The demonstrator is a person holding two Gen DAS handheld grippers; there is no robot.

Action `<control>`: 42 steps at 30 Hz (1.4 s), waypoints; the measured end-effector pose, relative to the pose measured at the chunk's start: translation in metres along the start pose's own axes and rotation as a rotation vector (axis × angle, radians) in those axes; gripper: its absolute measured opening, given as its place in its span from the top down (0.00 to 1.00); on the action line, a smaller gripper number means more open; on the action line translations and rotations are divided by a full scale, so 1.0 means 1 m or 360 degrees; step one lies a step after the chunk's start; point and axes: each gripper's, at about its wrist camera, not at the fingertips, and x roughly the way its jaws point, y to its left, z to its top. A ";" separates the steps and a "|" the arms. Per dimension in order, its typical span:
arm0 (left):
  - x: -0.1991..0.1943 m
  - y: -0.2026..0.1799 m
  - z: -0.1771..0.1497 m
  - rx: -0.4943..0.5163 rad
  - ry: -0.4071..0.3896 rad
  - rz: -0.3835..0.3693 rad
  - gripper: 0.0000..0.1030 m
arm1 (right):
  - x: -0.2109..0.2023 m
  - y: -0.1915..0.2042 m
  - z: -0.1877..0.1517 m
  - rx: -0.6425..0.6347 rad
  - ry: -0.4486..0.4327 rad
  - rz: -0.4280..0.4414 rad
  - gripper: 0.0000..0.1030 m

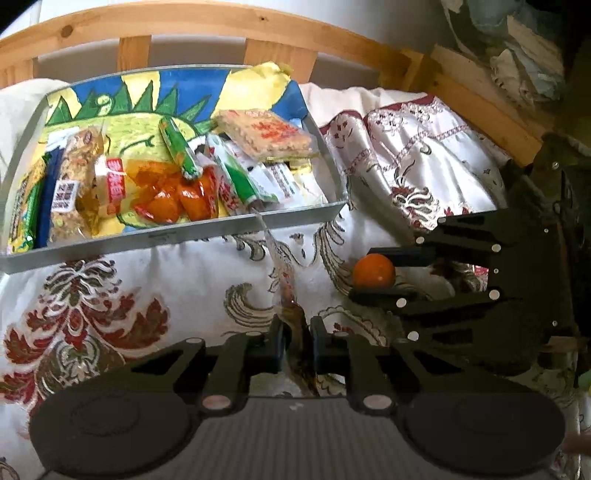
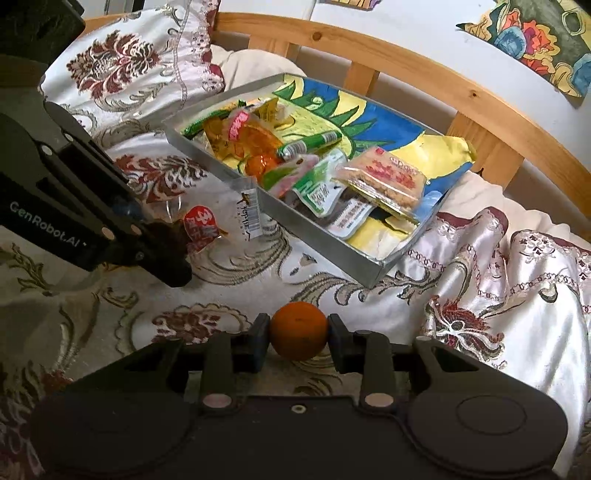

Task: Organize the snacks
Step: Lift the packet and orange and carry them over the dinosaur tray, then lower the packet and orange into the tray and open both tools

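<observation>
A grey tray (image 1: 229,227) (image 2: 317,240) lined with a bright drawing holds several wrapped snacks on the patterned bedspread. My right gripper (image 2: 298,334) is shut on a small orange (image 2: 298,330) just above the spread, below the tray's near corner; it also shows in the left wrist view (image 1: 373,271). My left gripper (image 1: 297,345) is shut on a clear snack packet (image 1: 284,280) with a red label (image 2: 201,227); the packet stretches toward the tray's front wall.
A wooden bed rail (image 1: 229,22) (image 2: 461,92) runs behind the tray. A patterned pillow (image 2: 129,55) lies at the back left. Folds of white and red cloth (image 2: 498,277) rise right of the tray.
</observation>
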 end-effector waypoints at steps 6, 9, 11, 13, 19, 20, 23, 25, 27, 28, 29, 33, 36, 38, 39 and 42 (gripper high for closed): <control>-0.017 0.003 0.014 0.0020 -0.0113 0.0007 0.85 | -0.007 0.001 0.011 0.0030 -0.0047 -0.0017 0.66; -0.021 0.007 0.027 0.0003 -0.0177 0.0023 0.85 | -0.007 -0.002 0.020 0.0060 -0.0084 -0.0046 0.66; -0.022 0.013 0.038 -0.0034 -0.0232 0.0043 0.85 | -0.007 -0.006 0.027 0.0091 -0.0114 -0.0069 0.66; -0.022 0.020 0.048 -0.0070 -0.0279 0.0060 0.85 | -0.006 -0.011 0.033 0.0130 -0.0147 -0.0095 0.66; -0.013 0.046 0.083 -0.0183 -0.0414 0.0170 0.85 | 0.010 -0.025 0.050 0.0229 -0.0207 -0.0190 0.66; -0.010 0.052 0.089 -0.0201 -0.0433 0.0198 0.85 | 0.013 -0.028 0.053 0.0245 -0.0213 -0.0210 0.66; -0.001 0.066 0.104 -0.0252 -0.0471 0.0262 0.85 | 0.025 -0.035 0.059 0.0295 -0.0220 -0.0260 0.66; 0.005 0.074 0.113 -0.0275 -0.0470 0.0285 0.85 | 0.032 -0.039 0.062 0.0316 -0.0223 -0.0282 0.66; 0.012 0.081 0.120 -0.0284 -0.0461 0.0308 0.85 | 0.038 -0.041 0.063 0.0330 -0.0219 -0.0295 0.66; 0.015 0.084 0.121 -0.0285 -0.0460 0.0316 0.85 | 0.041 -0.041 0.063 0.0336 -0.0213 -0.0302 0.66; 0.018 0.086 0.123 -0.0284 -0.0455 0.0323 0.85 | 0.043 -0.041 0.062 0.0346 -0.0205 -0.0314 0.66; 0.027 0.090 0.123 -0.0291 -0.0425 0.0338 0.85 | 0.051 -0.041 0.059 0.0376 -0.0183 -0.0332 0.66; 0.032 0.091 0.121 -0.0289 -0.0409 0.0358 0.85 | 0.055 -0.039 0.058 0.0384 -0.0173 -0.0331 0.66; 0.034 0.093 0.121 -0.0307 -0.0404 0.0362 0.85 | 0.059 -0.038 0.058 0.0389 -0.0157 -0.0336 0.66; 0.035 0.094 0.121 -0.0312 -0.0395 0.0362 0.85 | 0.060 -0.038 0.058 0.0390 -0.0151 -0.0341 0.66; 0.038 0.096 0.121 -0.0314 -0.0362 0.0377 0.85 | 0.062 -0.039 0.059 0.0421 -0.0137 -0.0337 0.65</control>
